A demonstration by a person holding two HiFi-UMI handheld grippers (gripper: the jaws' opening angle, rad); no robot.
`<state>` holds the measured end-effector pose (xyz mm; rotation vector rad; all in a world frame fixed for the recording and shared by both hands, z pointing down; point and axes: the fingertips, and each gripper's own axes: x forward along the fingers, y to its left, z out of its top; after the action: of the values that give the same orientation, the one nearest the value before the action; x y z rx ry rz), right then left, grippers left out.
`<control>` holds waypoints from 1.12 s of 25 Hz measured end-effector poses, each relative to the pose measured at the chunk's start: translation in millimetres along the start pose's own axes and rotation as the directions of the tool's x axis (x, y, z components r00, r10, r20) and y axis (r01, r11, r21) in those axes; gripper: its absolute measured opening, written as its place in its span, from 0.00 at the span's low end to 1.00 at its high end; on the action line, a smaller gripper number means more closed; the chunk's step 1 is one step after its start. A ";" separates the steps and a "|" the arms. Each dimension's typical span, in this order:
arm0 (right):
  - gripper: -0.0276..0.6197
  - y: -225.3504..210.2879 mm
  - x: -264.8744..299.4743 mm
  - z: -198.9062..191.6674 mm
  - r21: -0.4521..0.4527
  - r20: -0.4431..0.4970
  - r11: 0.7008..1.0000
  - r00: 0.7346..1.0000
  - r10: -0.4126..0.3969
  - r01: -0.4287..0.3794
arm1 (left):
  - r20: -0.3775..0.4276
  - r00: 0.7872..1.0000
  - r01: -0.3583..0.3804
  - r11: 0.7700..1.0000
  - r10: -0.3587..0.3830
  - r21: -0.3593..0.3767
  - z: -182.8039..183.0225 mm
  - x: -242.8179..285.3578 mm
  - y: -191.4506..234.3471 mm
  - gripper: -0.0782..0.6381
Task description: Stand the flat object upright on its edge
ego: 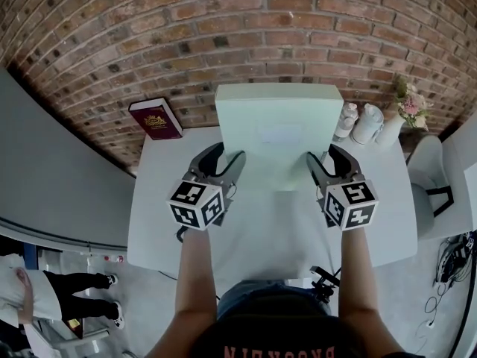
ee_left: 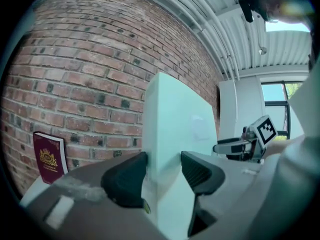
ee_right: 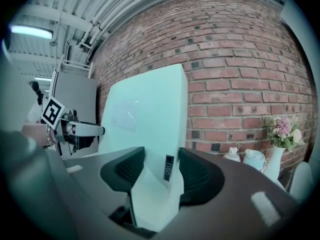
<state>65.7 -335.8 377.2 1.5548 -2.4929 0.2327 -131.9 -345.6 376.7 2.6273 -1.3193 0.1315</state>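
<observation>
The flat object is a wide, pale green box [ego: 276,129], raised so its broad face is toward me, in front of the brick wall. My left gripper [ego: 226,168] is shut on the box's left edge and my right gripper [ego: 324,168] is shut on its right edge. In the left gripper view the box [ee_left: 175,119] rises steeply between the dark pads [ee_left: 125,179] of the left gripper [ee_left: 162,176]. In the right gripper view the box [ee_right: 145,114], with a small label on its edge, fills the gap of the right gripper [ee_right: 162,176]. Its lower edge is hidden behind the grippers.
The white table [ego: 168,222] stands against the brick wall. A maroon booklet [ego: 155,118] leans on the wall at the back left. Two white pots [ego: 359,123] and a vase of flowers [ego: 408,107] stand at the back right. A white chair [ego: 436,189] is to the right, and a person [ego: 45,289] stands at the lower left.
</observation>
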 end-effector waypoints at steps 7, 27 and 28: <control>0.37 -6.8 15.6 -13.5 -0.051 -0.033 0.997 0.998 -0.055 0.054 | -0.044 0.999 -0.015 0.999 0.017 0.041 -14.1 16.8 9.5 0.42; 0.36 -21.4 63.1 -72.9 -0.091 -0.147 0.988 0.980 -0.137 0.125 | -0.141 0.987 -0.066 0.992 0.080 0.103 -71.9 53.5 37.1 0.42; 0.36 -22.3 65.6 -75.7 -0.088 -0.153 0.988 0.978 -0.139 0.127 | -0.146 0.986 -0.066 0.992 0.081 0.104 -73.8 55.8 38.8 0.42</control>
<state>63.7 -384.7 467.3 1.5973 -2.2402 0.2273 -128.9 -395.9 463.4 2.5904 -1.3914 0.4071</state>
